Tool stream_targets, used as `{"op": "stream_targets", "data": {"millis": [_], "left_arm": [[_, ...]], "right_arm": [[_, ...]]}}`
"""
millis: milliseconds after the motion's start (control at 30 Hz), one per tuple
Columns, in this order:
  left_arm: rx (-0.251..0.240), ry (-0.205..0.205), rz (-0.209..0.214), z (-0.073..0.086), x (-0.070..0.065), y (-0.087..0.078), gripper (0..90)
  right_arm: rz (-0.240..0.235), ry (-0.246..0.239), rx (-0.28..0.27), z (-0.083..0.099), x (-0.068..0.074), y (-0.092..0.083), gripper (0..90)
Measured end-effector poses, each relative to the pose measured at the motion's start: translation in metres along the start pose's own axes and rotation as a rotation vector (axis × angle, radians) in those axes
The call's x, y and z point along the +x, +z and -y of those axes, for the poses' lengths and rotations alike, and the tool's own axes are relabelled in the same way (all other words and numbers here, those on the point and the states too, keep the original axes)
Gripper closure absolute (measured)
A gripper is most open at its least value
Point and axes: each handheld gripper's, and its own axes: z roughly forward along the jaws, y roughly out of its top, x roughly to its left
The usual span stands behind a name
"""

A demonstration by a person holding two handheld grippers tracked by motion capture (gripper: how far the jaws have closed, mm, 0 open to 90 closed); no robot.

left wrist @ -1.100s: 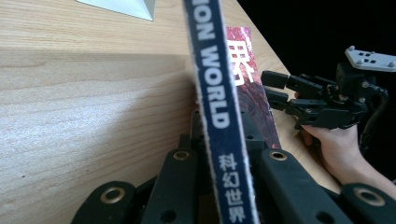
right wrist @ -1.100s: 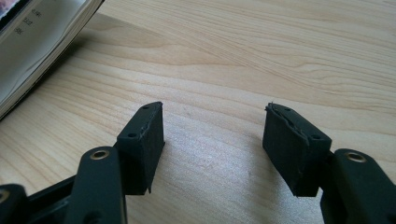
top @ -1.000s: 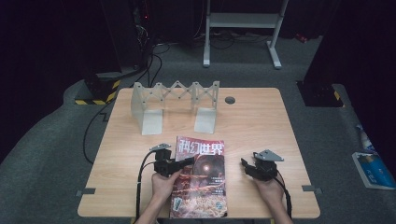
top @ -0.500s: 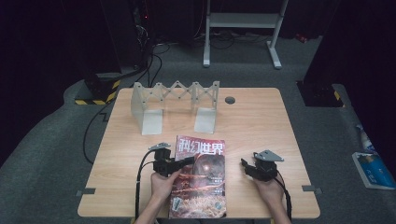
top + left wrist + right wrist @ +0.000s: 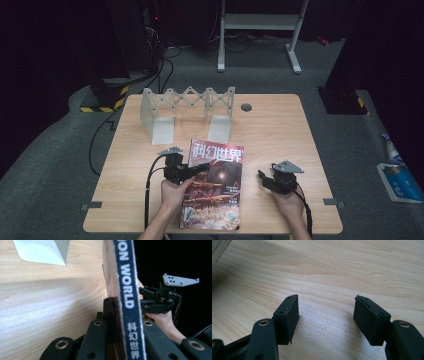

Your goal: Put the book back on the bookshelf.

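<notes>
Now the left tongs (image 5: 200,168) grip the magazine (image 5: 215,187) by its left long edge, near the bench's (image 5: 280,125) front edge. Right tongs (image 5: 263,179) sit open just beside its right edge.

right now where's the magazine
In the high view the magazine lies at the table's near edge, between the two hands, in front of the grey rack; the left tongs are shut on its left edge.

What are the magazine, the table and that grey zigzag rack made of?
Magazine: glossy printed paper, going by the shiny cover and thin bound spine. Table: pale wood or a wood-look laminate, with visible grain and a matte finish. Rack: probably grey plastic or painted metal; its flat, dull panels leave that open.
</notes>
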Motion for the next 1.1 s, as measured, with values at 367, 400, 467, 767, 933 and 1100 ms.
{"op": "stream_targets", "data": {"millis": [367, 400, 467, 767, 933, 1100], "left_arm": [[0.007, 0.049, -0.008, -0.025, -0.011, -0.007, 83.3], [0.009, 0.052, -0.011, -0.027, -0.012, -0.007, 83.3], [0.017, 0.064, -0.018, -0.031, -0.015, -0.006, 83.4], [0.029, 0.096, -0.038, -0.049, -0.025, -0.005, 83.4], [0.041, 0.125, -0.057, -0.058, -0.030, -0.008, 83.5], [0.044, 0.142, -0.076, -0.065, -0.034, -0.011, 83.5]], "right_arm": [[-0.004, -0.005, 0.000, 0.000, 0.000, 0.000, 36.9], [-0.003, -0.006, 0.000, 0.000, 0.000, 0.000, 36.9], [-0.004, -0.005, 0.001, 0.000, 0.000, 0.000, 36.9], [-0.007, -0.002, 0.001, 0.000, 0.000, 0.000, 36.9], [-0.006, -0.003, 0.000, 0.000, 0.000, 0.000, 36.8], [-0.007, 0.000, 0.000, 0.000, 0.000, 0.000, 36.8]]}}
